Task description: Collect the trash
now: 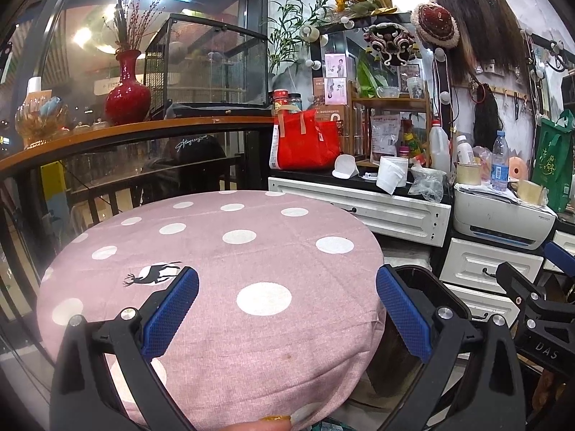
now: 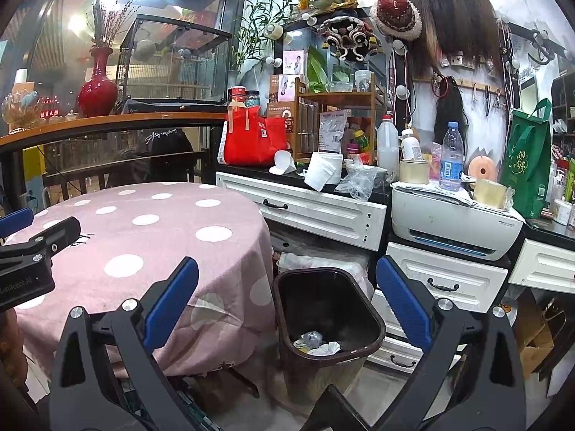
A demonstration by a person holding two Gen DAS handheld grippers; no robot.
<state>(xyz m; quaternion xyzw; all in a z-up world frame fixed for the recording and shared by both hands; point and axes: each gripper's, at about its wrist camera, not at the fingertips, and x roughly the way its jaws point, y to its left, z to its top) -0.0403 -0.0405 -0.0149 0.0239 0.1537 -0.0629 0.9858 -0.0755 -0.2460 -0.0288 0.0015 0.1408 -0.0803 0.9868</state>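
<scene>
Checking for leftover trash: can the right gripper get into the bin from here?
Probably yes: the right gripper, jaws open and empty, hangs above the open-topped bin beside the table, nothing between them.

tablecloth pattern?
Pink tablecloth with white polka dots and one deer print; clearest in left wrist view.

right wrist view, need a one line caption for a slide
Open right gripper poised above a dark bin holding crumpled trash, beside the pink polka-dot table.

Costume shop: hanging hairpieces, headdresses.
</scene>
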